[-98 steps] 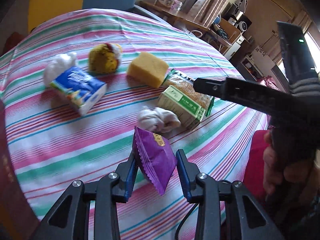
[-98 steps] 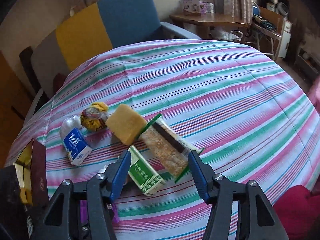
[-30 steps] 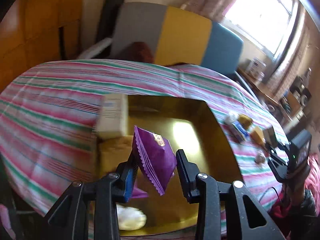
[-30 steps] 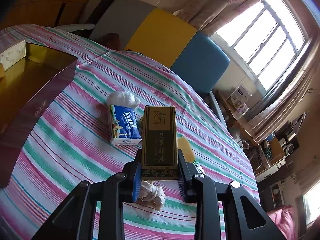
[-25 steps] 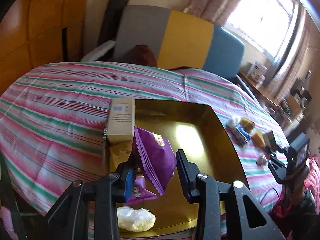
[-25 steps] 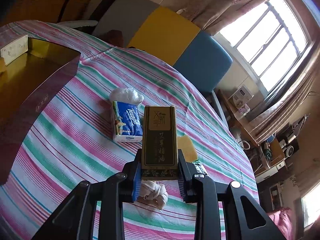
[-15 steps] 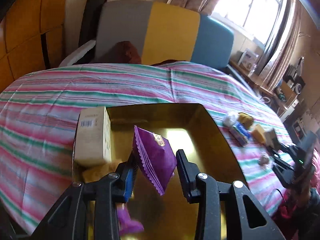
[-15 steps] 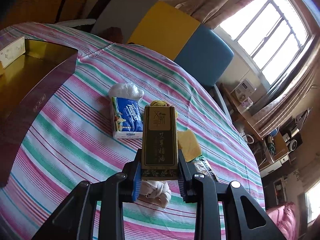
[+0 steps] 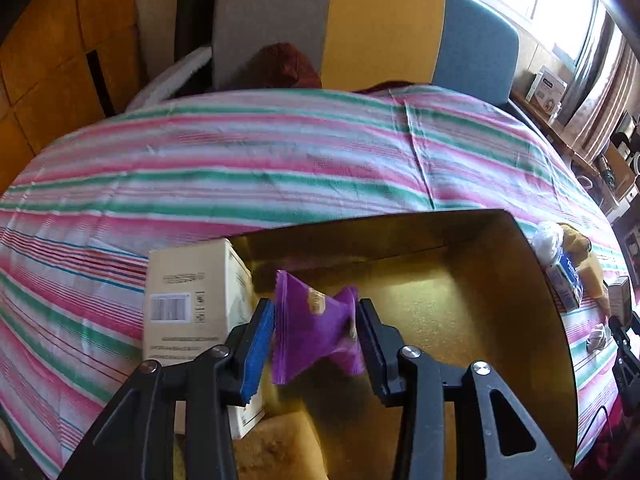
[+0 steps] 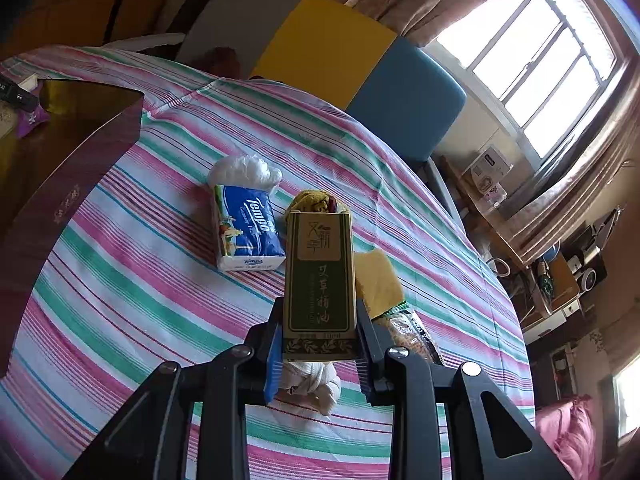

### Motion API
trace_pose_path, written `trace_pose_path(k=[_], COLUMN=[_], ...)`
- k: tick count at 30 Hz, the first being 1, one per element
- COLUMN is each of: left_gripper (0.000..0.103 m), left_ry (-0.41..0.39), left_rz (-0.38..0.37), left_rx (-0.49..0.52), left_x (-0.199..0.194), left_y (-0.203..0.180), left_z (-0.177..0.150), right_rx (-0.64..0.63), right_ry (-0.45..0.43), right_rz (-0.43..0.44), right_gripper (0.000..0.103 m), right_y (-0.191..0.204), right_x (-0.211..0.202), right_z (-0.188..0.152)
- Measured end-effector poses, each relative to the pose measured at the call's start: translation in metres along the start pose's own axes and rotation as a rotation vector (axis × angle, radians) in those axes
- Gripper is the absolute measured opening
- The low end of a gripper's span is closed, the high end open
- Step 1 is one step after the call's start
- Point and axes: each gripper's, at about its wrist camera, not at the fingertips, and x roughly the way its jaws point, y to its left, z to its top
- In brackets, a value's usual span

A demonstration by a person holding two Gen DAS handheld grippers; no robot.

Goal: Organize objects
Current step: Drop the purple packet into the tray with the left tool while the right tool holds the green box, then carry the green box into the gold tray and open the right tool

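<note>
The striped surface (image 9: 280, 160) carries a big gold-lined box (image 9: 460, 312), with a cream carton (image 9: 188, 304) standing at its left wall. The left tongs (image 9: 316, 328) hang over the box's interior, their jaws spread and the purple packet (image 9: 312, 324) loose between them, blurred, probably dropping in. It looks light, crinkly and soft, best pinched flat across its body. The right tongs (image 10: 318, 344) clamp the green carton (image 10: 320, 280) low on its sides, above the surface; it seems stiff and light. A blue tissue pack (image 10: 246, 236) lies beyond, still outside.
</note>
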Motion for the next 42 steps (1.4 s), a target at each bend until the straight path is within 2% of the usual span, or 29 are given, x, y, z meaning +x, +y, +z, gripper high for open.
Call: trace_pose_path(k=[3, 10, 14, 17, 21, 26, 32, 37, 42], left_gripper=[0.042, 0.042, 0.042, 0.042, 0.042, 0.042, 0.042, 0.042, 0.042], left_ry=[-0.047, -0.198, -0.236, -0.232, -0.235, -0.232, -0.232, -0.230, -0.221], left_rz=[-0.002, 0.060, 0.075, 0.072, 0.069, 0.078, 0.089, 0.099, 0.110], left_rx=[0.006, 0.021, 0.044, 0.043, 0.016, -0.008, -0.028, -0.048, -0.069], left_x=[-0.021, -0.093, -0.120, -0.131, -0.140, -0.143, -0.146, -0.146, -0.144], left_y=[-0.001, -0.011, -0.018, -0.017, -0.010, 0.000, 0.011, 0.022, 0.033], left_z=[-0.007, -0.042, -0.065, -0.079, -0.092, -0.101, -0.109, -0.111, -0.113], right_rx=[0.003, 0.063, 0.102, 0.132, 0.195, 0.217, 0.215, 0.201, 0.153], right_ry=[0.000, 0.012, 0.039, 0.051, 0.046, -0.013, -0.036, 0.007, 0.064], right_rz=[0.000, 0.002, 0.025, 0.057, 0.128, 0.241, 0.439, 0.623, 0.709], right_gripper=[0.030, 0.030, 0.030, 0.030, 0.031, 0.031, 0.031, 0.031, 0.031], right_y=[-0.001, -0.016, -0.021, -0.023, -0.015, 0.013, 0.064, 0.117, 0.174], right_x=[0.000, 0.003, 0.007, 0.004, -0.010, -0.040, -0.064, -0.068, -0.060], right_z=[0.000, 0.001, 0.001, 0.004, 0.016, 0.047, 0.086, 0.117, 0.142])
